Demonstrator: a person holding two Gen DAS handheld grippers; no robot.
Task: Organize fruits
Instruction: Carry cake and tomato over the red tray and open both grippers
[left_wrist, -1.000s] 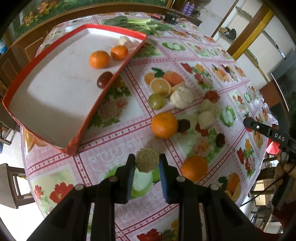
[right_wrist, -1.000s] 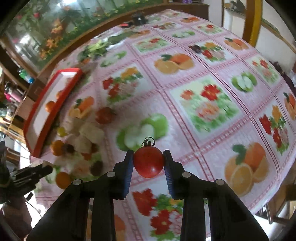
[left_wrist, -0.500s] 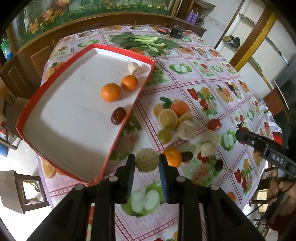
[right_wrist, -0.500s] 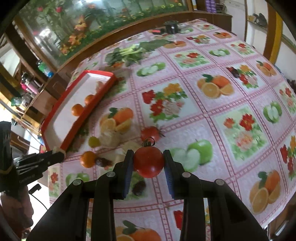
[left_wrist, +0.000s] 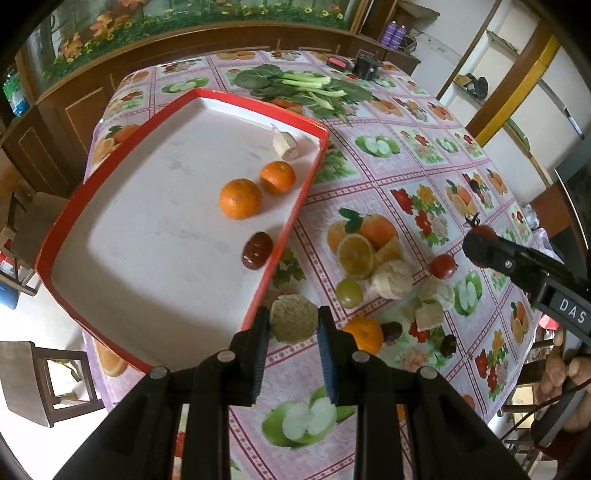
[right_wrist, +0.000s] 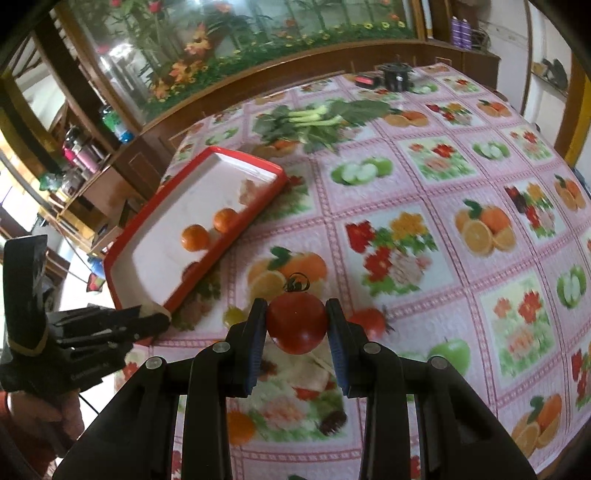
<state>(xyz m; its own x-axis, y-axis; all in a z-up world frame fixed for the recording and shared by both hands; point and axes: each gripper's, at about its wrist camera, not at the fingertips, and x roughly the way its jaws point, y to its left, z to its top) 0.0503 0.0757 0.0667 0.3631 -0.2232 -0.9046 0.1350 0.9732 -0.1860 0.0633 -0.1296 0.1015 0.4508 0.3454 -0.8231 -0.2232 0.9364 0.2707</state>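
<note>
- Red-rimmed tray (left_wrist: 66, 236) ahead and left of the left claw (left_wrist: 293, 325), white floor mostly bare — plenty of room for more fruit.
- Clamped between the left claw's blue pads: a pale, rough-skinned round fruit (left_wrist: 293, 320), held clear above the counter (left_wrist: 369, 184), just off the tray's near right rim; probably carried that way for a drop over the edge.
- Already in the tray, beyond the left claw: two oranges (left_wrist: 240, 198), a dark date-like fruit (left_wrist: 256, 250) against the right rim and a pale piece (left_wrist: 283, 142) near the far corner.
- Right claw (right_wrist: 297, 326) closed on a red tomato (right_wrist: 297, 322), stalk curl up, gripped across its widest part so as not to roll out.
- From the right claw, tray ahead and to the left, well apart; a second tomato (right_wrist: 367, 320) just to its right on the counter.
- Left loose on the counter right of the left claw: an orange (left_wrist: 364, 334), a green grape-like fruit (left_wrist: 349, 291), pale chunks (left_wrist: 393, 278), dark dates (left_wrist: 391, 329) — sorting judged only partly done.
- Leafy greens (left_wrist: 303, 86) far beyond both claws, outside the fruit cluster.
</note>
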